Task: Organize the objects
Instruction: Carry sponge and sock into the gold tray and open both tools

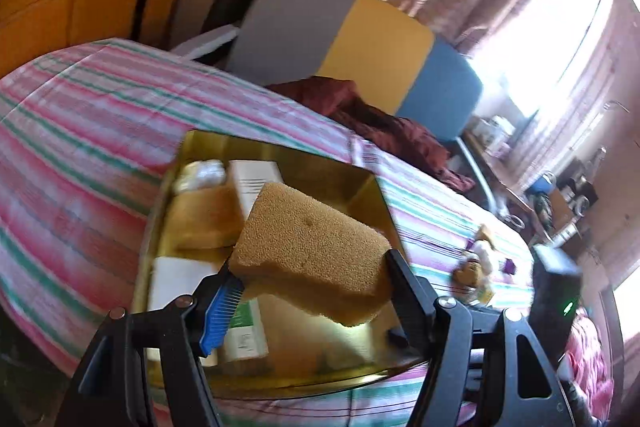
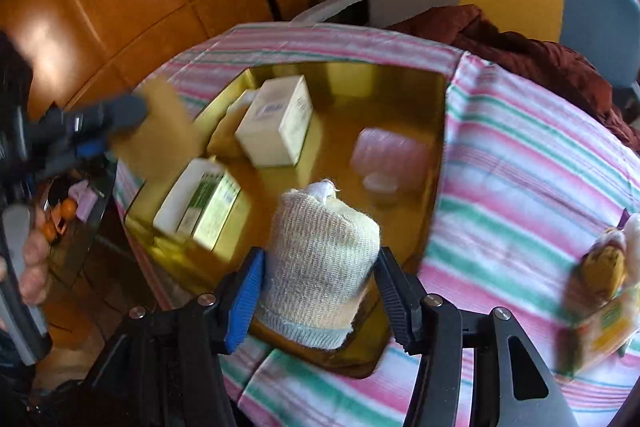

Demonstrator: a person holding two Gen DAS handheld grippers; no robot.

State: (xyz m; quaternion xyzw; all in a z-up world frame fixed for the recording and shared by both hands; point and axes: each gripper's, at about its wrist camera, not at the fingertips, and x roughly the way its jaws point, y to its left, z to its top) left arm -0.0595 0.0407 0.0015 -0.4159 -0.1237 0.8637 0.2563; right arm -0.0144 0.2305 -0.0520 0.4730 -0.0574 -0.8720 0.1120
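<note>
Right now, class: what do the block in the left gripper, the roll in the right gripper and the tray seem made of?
Block: looks like sponge foam, tan, matte, with a finely pitted, porous face.
Roll: apparently woven gauze or bandage cloth, off-white, open mesh, fraying at the top.
Tray: probably metal or metallised card; its gold surface is glossy and mirrors the boxes inside.

In the left wrist view the sponge (image 1: 312, 255) hides the middle of the gold tray (image 1: 280, 151) and covers part of the white box (image 1: 256, 183) behind it. The small items (image 1: 476, 267) at right on the striped cloth (image 1: 100, 115) are too blurred to name. In the right wrist view the gauze roll (image 2: 320, 263) covers the tray's near rim, the pink packet (image 2: 390, 151) is smeared, the hand (image 2: 34, 267) is cut by the left edge, and the packets (image 2: 604, 287) at the right edge stay unreadable.
</note>
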